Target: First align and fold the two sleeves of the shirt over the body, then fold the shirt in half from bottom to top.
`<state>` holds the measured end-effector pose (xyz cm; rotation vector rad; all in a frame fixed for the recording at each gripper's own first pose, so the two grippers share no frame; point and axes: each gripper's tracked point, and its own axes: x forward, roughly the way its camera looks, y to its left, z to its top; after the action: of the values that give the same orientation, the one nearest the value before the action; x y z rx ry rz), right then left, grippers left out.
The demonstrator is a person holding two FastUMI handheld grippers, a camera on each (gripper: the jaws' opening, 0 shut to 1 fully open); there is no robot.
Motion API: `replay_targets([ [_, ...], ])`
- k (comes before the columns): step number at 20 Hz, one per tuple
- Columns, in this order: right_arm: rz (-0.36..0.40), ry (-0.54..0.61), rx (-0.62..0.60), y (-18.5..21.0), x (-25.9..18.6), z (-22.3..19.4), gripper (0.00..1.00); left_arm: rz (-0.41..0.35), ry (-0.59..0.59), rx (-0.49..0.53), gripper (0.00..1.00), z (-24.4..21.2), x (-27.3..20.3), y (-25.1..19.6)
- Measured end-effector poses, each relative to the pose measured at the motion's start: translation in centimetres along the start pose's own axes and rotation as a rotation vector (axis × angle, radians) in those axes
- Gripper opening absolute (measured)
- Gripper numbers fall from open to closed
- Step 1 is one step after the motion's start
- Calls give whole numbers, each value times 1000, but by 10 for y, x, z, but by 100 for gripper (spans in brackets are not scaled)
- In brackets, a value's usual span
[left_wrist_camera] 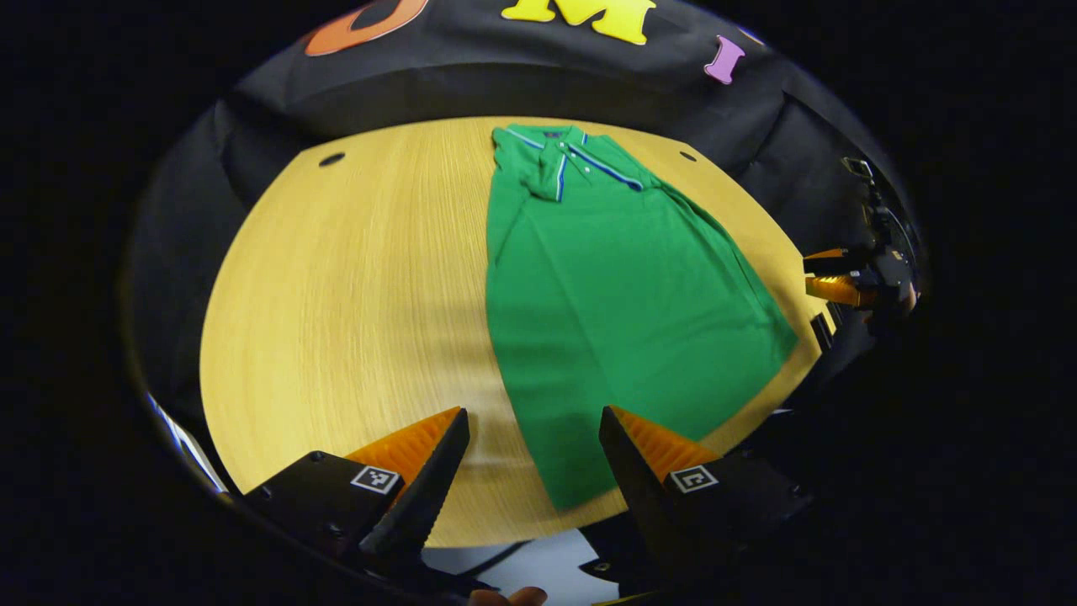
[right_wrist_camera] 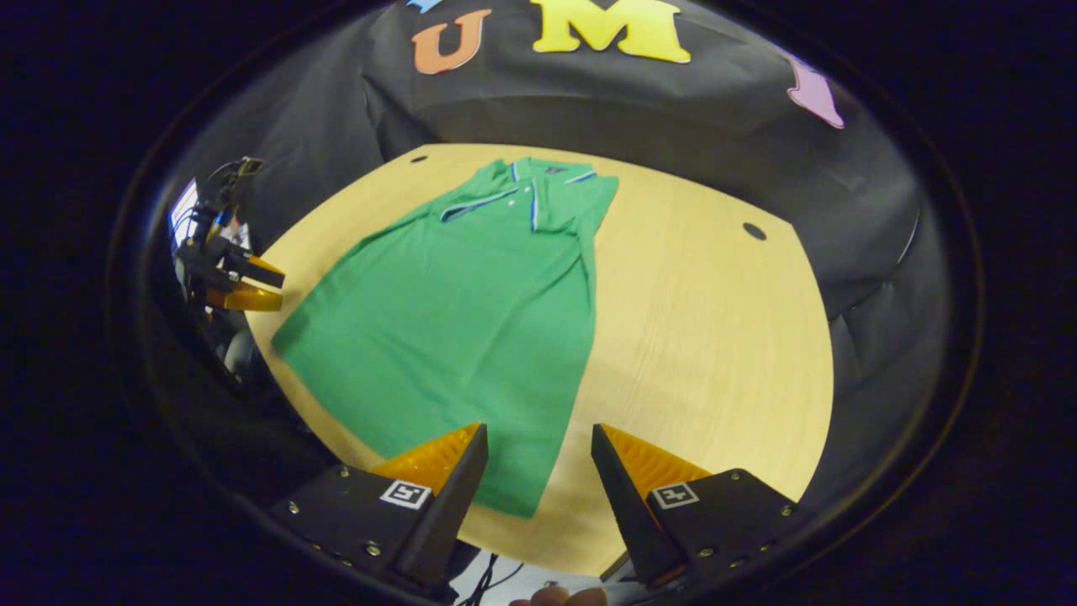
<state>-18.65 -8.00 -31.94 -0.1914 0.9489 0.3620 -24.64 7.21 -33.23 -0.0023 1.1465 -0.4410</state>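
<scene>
Both ridged, wedge-shaped grippers, left (left_wrist_camera: 532, 459) and right (right_wrist_camera: 538, 471), gape wide and empty above the smooth green shirt's (left_wrist_camera: 606, 303) hem on the wood-grain table (left_wrist_camera: 353, 286).

The green shirt (left_wrist_camera: 623, 295) lies flat on the wooden table (left_wrist_camera: 353, 295), left tool (left_wrist_camera: 534, 450) spread above its hem.

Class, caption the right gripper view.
Open right tongs hover above the hem of a green shirt on a wooden table.
</scene>
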Motion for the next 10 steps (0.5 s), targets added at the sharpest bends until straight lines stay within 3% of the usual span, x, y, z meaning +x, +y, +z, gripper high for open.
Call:
replay_targets([
  [4, 13, 65, 8, 5, 19, -25, 78, -18, 68, -11, 100, -39, 2, -12],
  [10, 37, 110, 4, 12, 40, -42, 79, -26, 90, -38, 100, -48, 8, -17],
])
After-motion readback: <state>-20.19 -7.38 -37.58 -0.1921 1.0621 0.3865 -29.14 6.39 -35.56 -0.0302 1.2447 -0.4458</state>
